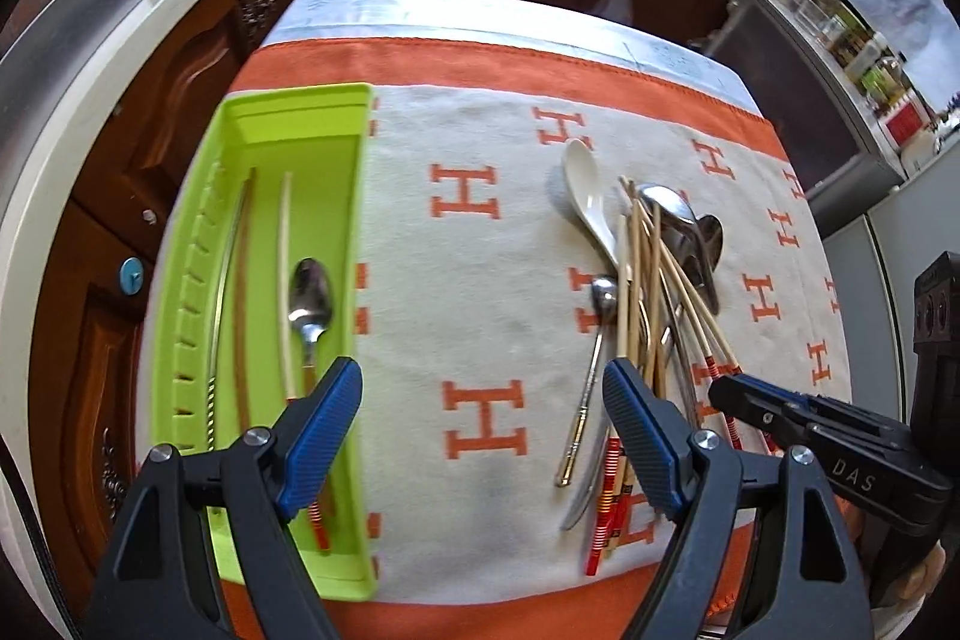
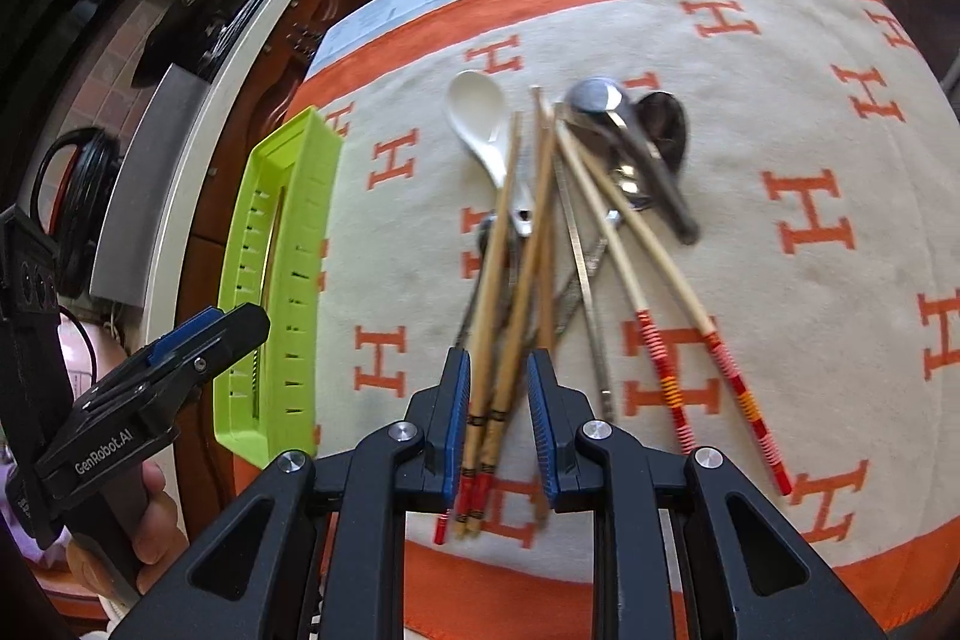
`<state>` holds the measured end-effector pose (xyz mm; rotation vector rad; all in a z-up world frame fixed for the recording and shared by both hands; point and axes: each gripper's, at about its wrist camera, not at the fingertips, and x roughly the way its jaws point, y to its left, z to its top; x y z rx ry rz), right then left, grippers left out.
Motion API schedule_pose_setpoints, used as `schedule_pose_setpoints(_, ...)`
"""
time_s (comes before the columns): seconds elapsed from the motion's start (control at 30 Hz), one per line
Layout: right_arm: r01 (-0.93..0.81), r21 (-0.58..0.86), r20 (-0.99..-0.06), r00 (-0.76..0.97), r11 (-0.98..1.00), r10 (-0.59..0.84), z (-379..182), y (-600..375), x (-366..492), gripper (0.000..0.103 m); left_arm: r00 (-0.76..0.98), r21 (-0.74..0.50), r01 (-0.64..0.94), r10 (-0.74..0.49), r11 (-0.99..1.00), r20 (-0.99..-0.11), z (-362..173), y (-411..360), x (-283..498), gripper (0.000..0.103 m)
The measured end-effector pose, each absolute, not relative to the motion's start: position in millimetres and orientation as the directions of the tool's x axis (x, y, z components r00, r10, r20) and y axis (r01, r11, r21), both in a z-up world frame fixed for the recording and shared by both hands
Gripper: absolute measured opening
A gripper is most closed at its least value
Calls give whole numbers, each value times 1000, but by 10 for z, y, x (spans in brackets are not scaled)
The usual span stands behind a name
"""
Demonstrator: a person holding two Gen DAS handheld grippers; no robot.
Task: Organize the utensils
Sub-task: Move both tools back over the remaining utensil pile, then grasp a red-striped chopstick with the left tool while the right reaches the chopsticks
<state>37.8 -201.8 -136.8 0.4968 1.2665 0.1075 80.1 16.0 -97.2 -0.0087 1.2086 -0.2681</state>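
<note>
The pile of chopsticks and spoons (image 2: 564, 220) lies on the blanket (image 1: 480, 280) to the right of the green tray (image 1: 300, 148), well apart from it. The chopsticks' long axes run roughly toward the right gripper (image 2: 498, 424), whose narrowed jaws straddle the banded ends of two chopsticks (image 2: 489, 400); whether the pads actually press them, I cannot tell. The right hand is plainly the nearer to the pile. The left gripper (image 1: 480, 436) hangs released, jaws wide, between tray and pile. Only the left view shows the tray's inside: a spoon (image 1: 310, 298) and a few chopsticks lying lengthwise. The right view shows just its slotted wall.
</note>
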Motion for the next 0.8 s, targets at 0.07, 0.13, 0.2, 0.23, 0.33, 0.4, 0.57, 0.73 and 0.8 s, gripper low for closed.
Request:
schedule_pose_setpoints(0.07,213,405,-889,319,889,329,-1405,-2146,358,20,313,-149,215,-213,965,-925,-1019,74,816,81)
schedule_pose_setpoints(0.13,231,402,-890,324,886,319,-1441,-2259,346,20,295,-155,226,-219,962,-930,-1070,-1,835,79)
schedule_pose_setpoints(0.2,249,412,-888,327,877,324,-1485,-2351,343,20,276,-171,237,-235,956,-932,-1115,-71,850,72)
schedule_pose_setpoints(0.23,258,416,-887,328,872,325,-1513,-2407,337,20,264,-183,246,-247,952,-932,-1140,-113,853,68)
schedule_pose_setpoints(0.33,270,426,-884,328,863,333,-1576,-2494,346,20,217,-226,274,-289,935,-932,-1222,-224,877,56)
schedule_pose_setpoints(0.4,270,432,-882,328,861,340,-1599,-2507,342,20,170,-264,291,-321,920,-932,-1300,-289,896,43)
schedule_pose_setpoints(0.57,249,443,-877,321,862,358,-1635,-2465,338,20,59,-325,297,-357,898,-932,-1544,-413,924,14)
schedule_pose_setpoints(0.73,233,448,-875,313,863,370,-1673,-2412,346,20,9,-383,303,-405,873,-914,-1628,-466,911,13)
schedule_pose_setpoints(0.8,229,452,-874,309,862,376,-1691,-2393,351,20,-15,-406,302,-421,863,-907,-1653,-486,926,13)
